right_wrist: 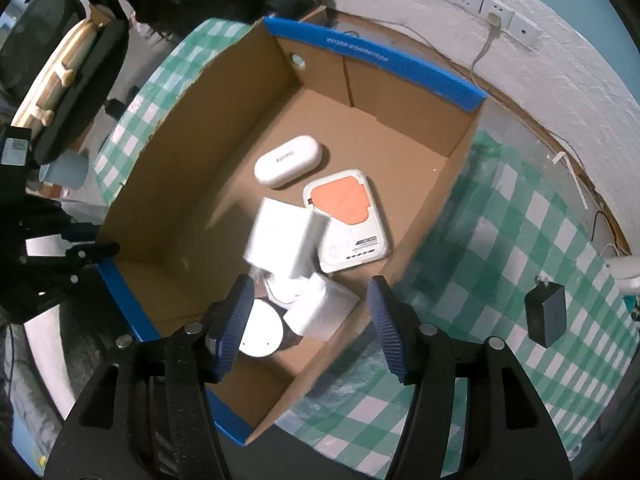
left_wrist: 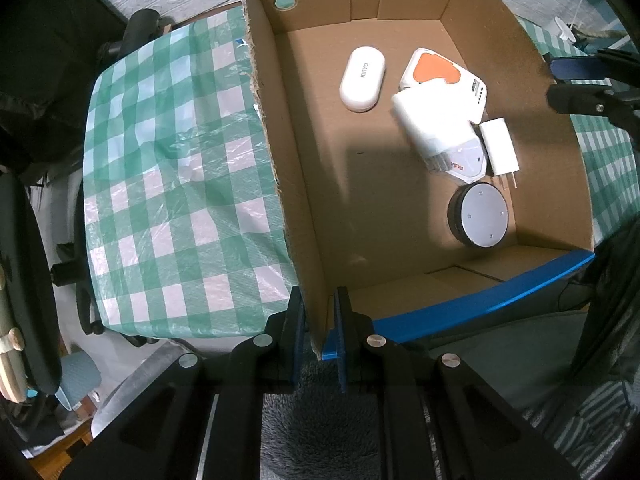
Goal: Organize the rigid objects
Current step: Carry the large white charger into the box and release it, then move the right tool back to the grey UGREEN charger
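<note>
- The left gripper point(left_wrist: 318, 330), at the bottom centre of the left wrist view, has its jaws pinched shut on the near corner of the cardboard box point(left_wrist: 280, 128), one blue pad on either side of the wall (it looks like a steadying hold).
- The right gripper point(right_wrist: 310, 326), at the bottom of the right wrist view, has its jaws apart with nothing pressed between them; they hang over the box's lower end.
- Just above those jaws in the right wrist view, a white block-shaped adapter point(right_wrist: 282, 240) appears blurred in the middle of the box, so I judge it freshly let go (whether it has settled I cannot tell).
- Around it on the box floor: a white plug charger point(right_wrist: 326, 314) and a round silver-topped disc point(right_wrist: 260, 334) toward the bottom, a white device with an orange panel point(right_wrist: 346, 216) to the right, a white oval case point(right_wrist: 290, 161) above.
- Outward, on the green checked bench point(right_wrist: 520, 220) at the right edge, a black charger point(right_wrist: 546, 314) lies well apart from the box, outside it.
- The step in hand, as I read it, is the end of one drop into the box.
- The next move likely calls for carrying the open right jaws to the black charger, closing on its flat sides, while the left hold stops the box sliding.
</note>
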`<state>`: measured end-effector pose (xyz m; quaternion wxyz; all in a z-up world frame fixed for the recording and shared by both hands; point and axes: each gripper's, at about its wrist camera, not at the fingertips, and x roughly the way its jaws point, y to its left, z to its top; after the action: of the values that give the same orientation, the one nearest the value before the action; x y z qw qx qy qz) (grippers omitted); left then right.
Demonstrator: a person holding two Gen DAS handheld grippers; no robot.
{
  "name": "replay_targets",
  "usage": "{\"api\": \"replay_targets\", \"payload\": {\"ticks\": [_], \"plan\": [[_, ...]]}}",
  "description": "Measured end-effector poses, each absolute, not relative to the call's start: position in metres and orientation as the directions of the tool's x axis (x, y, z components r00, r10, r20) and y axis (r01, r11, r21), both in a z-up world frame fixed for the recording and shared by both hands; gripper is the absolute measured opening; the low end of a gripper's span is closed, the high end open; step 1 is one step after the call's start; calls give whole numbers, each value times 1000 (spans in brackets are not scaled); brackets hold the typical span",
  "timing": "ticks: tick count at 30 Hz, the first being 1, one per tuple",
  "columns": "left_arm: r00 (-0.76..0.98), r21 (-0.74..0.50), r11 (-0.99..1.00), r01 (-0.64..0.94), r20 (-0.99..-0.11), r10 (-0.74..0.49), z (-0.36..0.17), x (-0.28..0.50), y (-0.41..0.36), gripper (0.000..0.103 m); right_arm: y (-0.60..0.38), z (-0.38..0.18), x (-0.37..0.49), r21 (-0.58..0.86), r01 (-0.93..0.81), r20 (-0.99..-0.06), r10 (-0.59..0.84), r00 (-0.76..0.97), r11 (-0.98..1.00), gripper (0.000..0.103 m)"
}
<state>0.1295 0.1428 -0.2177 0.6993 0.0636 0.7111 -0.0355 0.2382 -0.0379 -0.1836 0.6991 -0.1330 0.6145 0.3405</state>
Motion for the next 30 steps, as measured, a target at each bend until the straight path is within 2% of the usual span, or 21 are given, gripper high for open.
{"api": "replay_targets", "payload": {"ticks": [16,30], "plan": [[-14,38,990,137,-999,40,-217,130,142,13,-108,-165,246,200,-640,-948,312,66,742,64],[-14,33,990,134,-999,36,-217,129,143,13,-215,-228,308,94,-518,-979,174,107,850,64]]}}
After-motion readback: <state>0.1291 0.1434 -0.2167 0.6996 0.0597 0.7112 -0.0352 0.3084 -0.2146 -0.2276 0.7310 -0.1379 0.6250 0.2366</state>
